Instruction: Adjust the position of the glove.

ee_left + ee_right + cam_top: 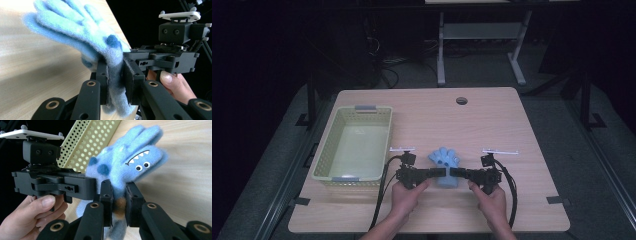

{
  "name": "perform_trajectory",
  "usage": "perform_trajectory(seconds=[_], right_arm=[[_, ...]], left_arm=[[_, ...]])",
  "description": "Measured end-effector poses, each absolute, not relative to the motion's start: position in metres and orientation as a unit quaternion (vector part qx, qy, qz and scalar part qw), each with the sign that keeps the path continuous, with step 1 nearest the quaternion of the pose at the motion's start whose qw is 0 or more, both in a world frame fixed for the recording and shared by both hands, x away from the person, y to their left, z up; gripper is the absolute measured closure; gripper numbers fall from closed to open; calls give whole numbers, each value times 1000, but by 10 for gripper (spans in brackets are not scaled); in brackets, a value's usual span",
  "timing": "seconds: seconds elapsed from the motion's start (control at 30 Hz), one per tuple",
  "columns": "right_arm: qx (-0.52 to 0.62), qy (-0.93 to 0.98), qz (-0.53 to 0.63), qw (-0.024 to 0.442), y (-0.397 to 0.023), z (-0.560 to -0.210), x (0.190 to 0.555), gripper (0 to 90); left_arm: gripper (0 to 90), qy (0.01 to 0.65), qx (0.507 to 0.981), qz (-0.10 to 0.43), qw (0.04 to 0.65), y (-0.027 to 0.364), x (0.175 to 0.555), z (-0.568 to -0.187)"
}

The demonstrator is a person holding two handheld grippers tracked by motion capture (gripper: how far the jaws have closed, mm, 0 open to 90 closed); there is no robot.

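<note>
We see a wooden table (492, 120) with a pale yellow-green perforated basket (353, 142) on its left side. Near the front edge, between our two hands, a fuzzy blue monster glove (445, 165) is held up, its fingers pointing away; whether it clears the tabletop we can't quite tell. The left gripper (435, 173) and the right gripper (455, 172) each have their jaws clamped on the glove's cuff from opposite sides.
</note>
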State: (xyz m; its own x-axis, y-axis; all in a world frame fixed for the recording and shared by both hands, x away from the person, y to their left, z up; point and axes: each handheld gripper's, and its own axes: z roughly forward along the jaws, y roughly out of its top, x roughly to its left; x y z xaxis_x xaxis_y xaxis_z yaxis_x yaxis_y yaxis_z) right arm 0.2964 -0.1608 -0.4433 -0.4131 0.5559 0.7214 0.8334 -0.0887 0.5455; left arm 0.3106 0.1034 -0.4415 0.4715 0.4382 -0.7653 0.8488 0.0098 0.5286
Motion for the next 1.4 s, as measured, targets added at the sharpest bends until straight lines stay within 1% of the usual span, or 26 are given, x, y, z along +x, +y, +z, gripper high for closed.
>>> perform_trajectory(seconds=[0.63,1.4], right_arm=[[-510,-671,-522,130,-138,-415,309,786],[-491,-687,-521,129,-115,-391,324,786]], left_arm=[[753,478,664,-188,544,128,317,-422],[753,473,663,-180,552,152,324,-403]])
